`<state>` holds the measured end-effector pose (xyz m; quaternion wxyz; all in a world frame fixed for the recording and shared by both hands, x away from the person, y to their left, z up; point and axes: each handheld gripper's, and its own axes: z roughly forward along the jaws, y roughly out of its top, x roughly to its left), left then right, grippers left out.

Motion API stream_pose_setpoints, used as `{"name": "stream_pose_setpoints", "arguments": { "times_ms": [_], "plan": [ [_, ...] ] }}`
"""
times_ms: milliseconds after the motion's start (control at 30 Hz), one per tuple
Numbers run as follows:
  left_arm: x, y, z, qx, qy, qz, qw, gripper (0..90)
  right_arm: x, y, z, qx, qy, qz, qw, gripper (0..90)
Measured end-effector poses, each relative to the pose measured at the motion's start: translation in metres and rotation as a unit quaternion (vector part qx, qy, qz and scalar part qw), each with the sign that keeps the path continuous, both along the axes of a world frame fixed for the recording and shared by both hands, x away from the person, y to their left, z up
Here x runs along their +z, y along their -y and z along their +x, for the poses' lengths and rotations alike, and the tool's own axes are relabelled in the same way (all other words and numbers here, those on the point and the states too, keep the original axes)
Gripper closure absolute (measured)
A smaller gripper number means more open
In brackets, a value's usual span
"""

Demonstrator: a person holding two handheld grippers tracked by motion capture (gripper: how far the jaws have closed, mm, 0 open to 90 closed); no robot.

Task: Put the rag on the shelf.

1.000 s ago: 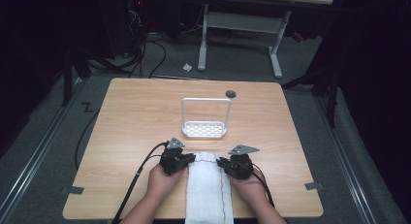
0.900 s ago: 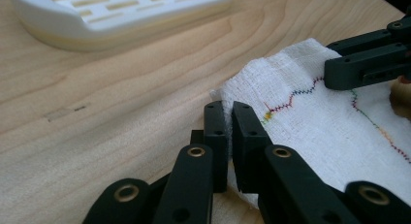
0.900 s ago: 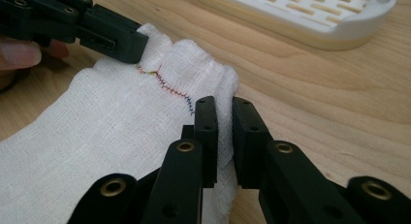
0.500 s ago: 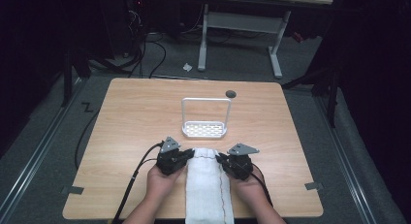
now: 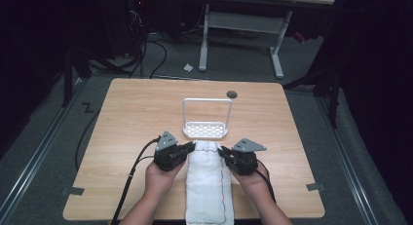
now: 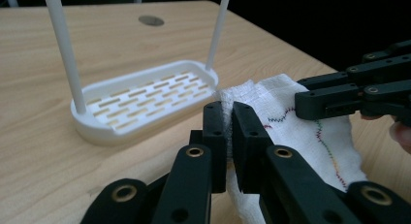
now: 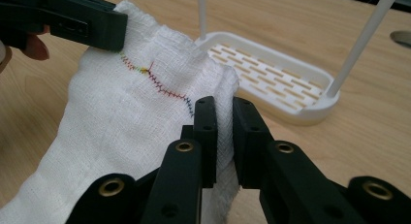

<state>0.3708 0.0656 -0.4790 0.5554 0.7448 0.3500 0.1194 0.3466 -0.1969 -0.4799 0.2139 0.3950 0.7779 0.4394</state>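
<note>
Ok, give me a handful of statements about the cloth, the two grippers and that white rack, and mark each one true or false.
1. The left gripper is shut on a far corner of the white cloth. True.
2. The right gripper hangs open above the cloth. False: its jaws pinch the cloth's other far corner.
3. The white rack stands on the table just beyond the cloth. True.
4. The cloth is draped over the rack's top bar. False: the bar is bare, and the cloth is between the grippers, in front of the rack.
5. The cloth has a line of coloured stitching. True.
6. The rack's base is solid. False: it is slotted.
</note>
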Motion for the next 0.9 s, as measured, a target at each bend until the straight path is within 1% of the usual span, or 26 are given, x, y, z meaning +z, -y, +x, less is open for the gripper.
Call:
{"name": "stream_pose_setpoints", "arguments": {
  "times_ms": [33,67,100,133,167,200,233,267,300,333,367,400,467,533,633,667,700,900],
  "plan": [
    [0.003,0.000,-0.001,0.001,0.005,-0.002,1.0000,85.1,0.007,0.000,0.000,0.000,0.009,0.002,1.0000,82.0],
    [0.007,-0.001,-0.001,0.001,0.010,-0.002,0.9999,85.1,0.007,0.000,0.000,0.000,0.009,0.002,1.0000,82.0],
    [0.010,-0.001,-0.002,0.002,0.014,-0.004,0.9999,85.3,0.014,-0.002,-0.001,0.002,0.021,-0.001,0.9998,82.0],
    [0.013,-0.001,-0.002,0.003,0.018,-0.006,0.9998,85.3,0.014,-0.002,-0.001,0.002,0.021,-0.001,0.9998,82.0],
    [0.017,-0.001,-0.002,0.004,0.023,-0.006,0.9997,85.3,0.018,-0.003,-0.001,0.001,0.025,-0.004,0.9997,82.0],
    [0.020,-0.001,-0.002,0.005,0.027,-0.006,0.9996,85.3,0.024,-0.005,0.000,-0.003,0.036,-0.011,0.9993,82.1],
    [0.023,-0.001,-0.001,0.006,0.031,-0.005,0.9995,85.3,0.024,-0.005,0.000,-0.003,0.036,-0.011,0.9993,82.1],
    [0.026,-0.002,0.000,0.011,0.035,-0.004,0.9993,85.3,0.027,-0.006,0.001,-0.006,0.039,-0.008,0.9992,82.0],
    [0.029,-0.001,0.002,0.012,0.034,-0.008,0.9993,85.3,0.030,-0.007,0.002,-0.008,0.043,-0.007,0.9990,82.1],
    [0.031,-0.002,0.003,0.016,0.037,-0.008,0.9991,85.3,0.032,-0.007,0.002,-0.008,0.046,-0.003,0.9989,82.1],
    [0.034,-0.002,0.004,0.015,0.035,-0.014,0.9992,85.4,0.035,-0.007,0.003,-0.008,0.050,0.000,0.9987,82.1],
    [0.038,-0.002,0.005,0.015,0.038,-0.019,0.9990,85.4,0.038,-0.007,0.004,-0.010,0.053,0.006,0.9985,82.1],
    [0.044,-0.002,0.005,0.016,0.046,-0.021,0.9986,85.4,0.044,-0.007,0.006,-0.012,0.059,0.016,0.9981,82.1],
    [0.052,-0.002,0.005,0.021,0.058,-0.020,0.9979,85.5,0.050,-0.007,0.006,-0.013,0.067,0.022,0.9974,82.1],
    [0.062,-0.002,0.005,0.023,0.072,-0.023,0.9969,85.6,0.061,-0.006,0.007,-0.014,0.084,0.030,0.9960,82.0],
    [0.067,-0.002,0.004,0.021,0.076,-0.026,0.9965,85.7,0.068,-0.006,0.006,-0.017,0.093,0.032,0.9950,82.0],
    [0.071,-0.002,0.004,0.022,0.081,-0.027,0.9961,85.7,0.068,-0.006,0.006,-0.017,0.093,0.032,0.9950,82.0],
    [0.093,-0.001,0.004,0.024,0.108,-0.035,0.9932,85.8,0.089,-0.005,0.007,-0.017,0.122,0.040,0.9915,82.0]
  ]
}}
